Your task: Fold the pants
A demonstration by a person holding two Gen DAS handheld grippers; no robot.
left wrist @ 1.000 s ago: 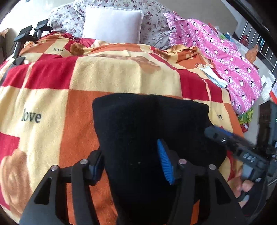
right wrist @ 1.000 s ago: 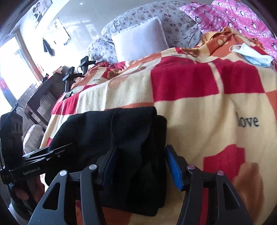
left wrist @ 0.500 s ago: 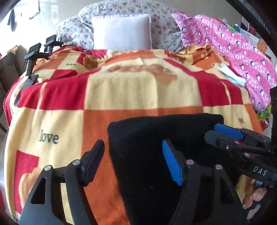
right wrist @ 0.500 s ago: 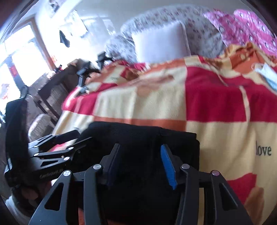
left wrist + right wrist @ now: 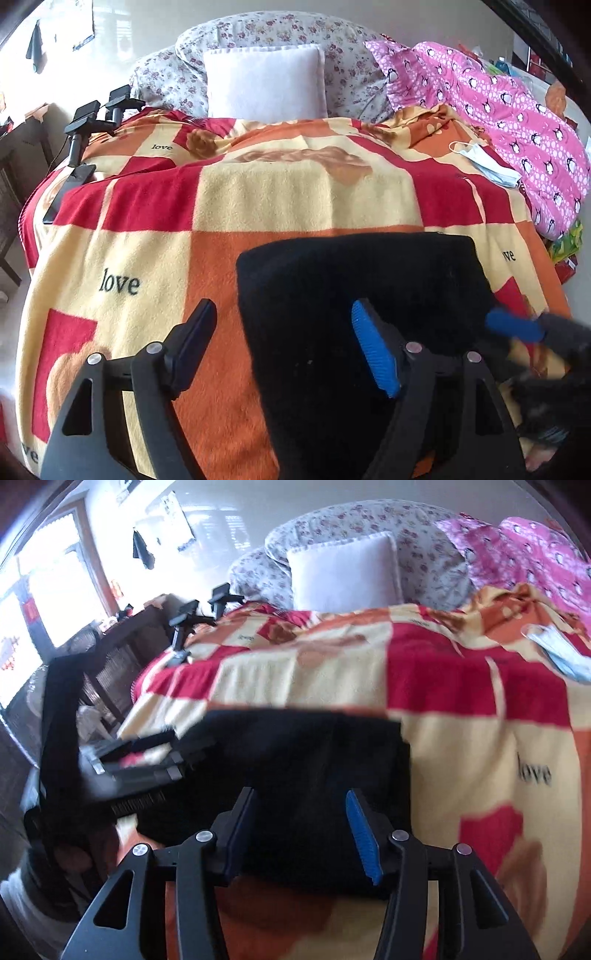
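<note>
Left wrist view first: the left tool (image 5: 282,343) has its jaws spread wide and nothing pinched. Its left finger sits over bare blanket (image 5: 147,258), the right blue-padded finger sits over the folded black pants (image 5: 362,280). The pants are a compact dark rectangle lying flat on the bed, right ahead of the tool and stretching off to its right. The right tool (image 5: 517,328) pokes in from the right edge at the pants' right side, pretty blurry. Way ahead there's a white pillow (image 5: 264,83) leaning on a floral cushion (image 5: 280,33), and ahead-right a pink penguin-print cloth (image 5: 517,114) with a face mask (image 5: 484,166) just beside it. Some black clamp stands (image 5: 96,122) are far ahead on the left.

Right wrist view: the right tool (image 5: 299,829) is also wide open, gripping nothing, both fingers hovering over the near edge of the pants (image 5: 303,760). The pants lie straight ahead, folded, on the blanket (image 5: 461,738). The left tool (image 5: 147,746) shows blurred at the pants' left end, open from what I can make out. Pillow (image 5: 343,572) far ahead, mask (image 5: 561,653) far ahead-right.
</note>
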